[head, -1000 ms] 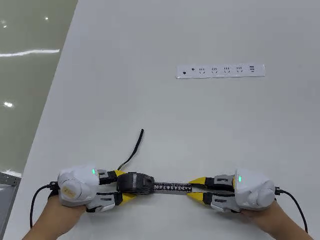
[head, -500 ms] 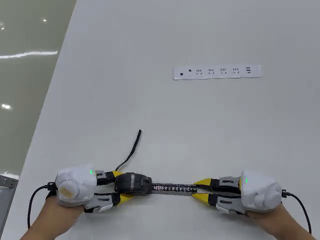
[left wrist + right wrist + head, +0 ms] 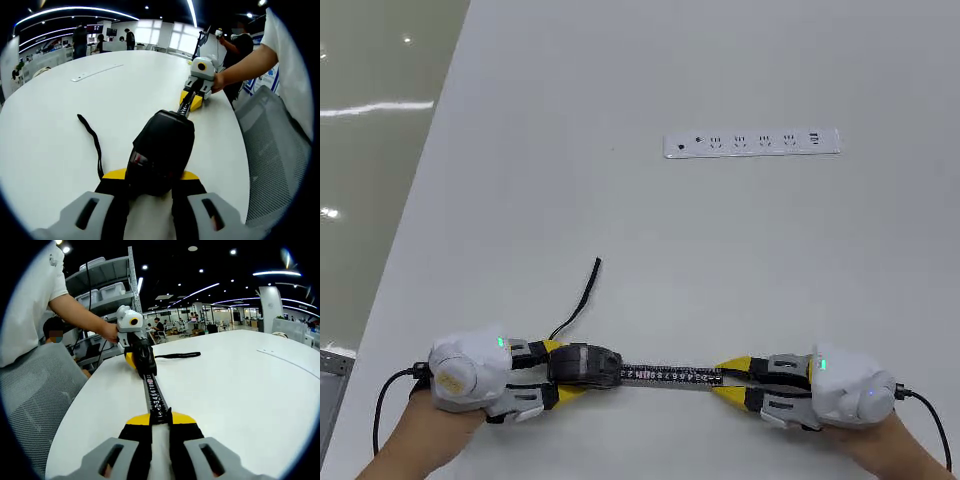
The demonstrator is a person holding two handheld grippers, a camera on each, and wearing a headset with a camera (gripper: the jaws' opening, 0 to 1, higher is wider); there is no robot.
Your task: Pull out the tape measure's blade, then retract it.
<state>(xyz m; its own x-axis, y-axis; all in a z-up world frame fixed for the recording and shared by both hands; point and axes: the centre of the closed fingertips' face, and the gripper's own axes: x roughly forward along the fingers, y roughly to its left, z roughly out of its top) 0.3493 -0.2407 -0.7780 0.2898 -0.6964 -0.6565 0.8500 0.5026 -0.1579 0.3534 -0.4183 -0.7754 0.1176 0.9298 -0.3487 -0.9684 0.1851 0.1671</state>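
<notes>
Step in hand looks like the pull-out half of the task. The left hand-held gripper [image 3: 565, 371] is clamped on the tape measure case [image 3: 588, 365], its yellow jaw tips on either side of the black body, low over the near edge of the tabletop [image 3: 670, 230]. The right hand-held gripper [image 3: 722, 378] is closed on the free end of the blade [image 3: 665, 375]; in the right gripper view the jaws pinch it flat with printed numbers running away toward the case. A short run of blade spans straight between the two grippers, which sit apart, level with each other, just above or on the surface, can't tell which. The black wrist strap [image 3: 582, 298] trails loose from the case toward the far side. A white power strip [image 3: 752, 142] lies well apart, not involved.

Judgement: blade is only partly out. Next move likely calls for the right side drawing further away in line with the blade while the left holds the case steady, then feeding it back under control so it doesn't snap or kink
</notes>
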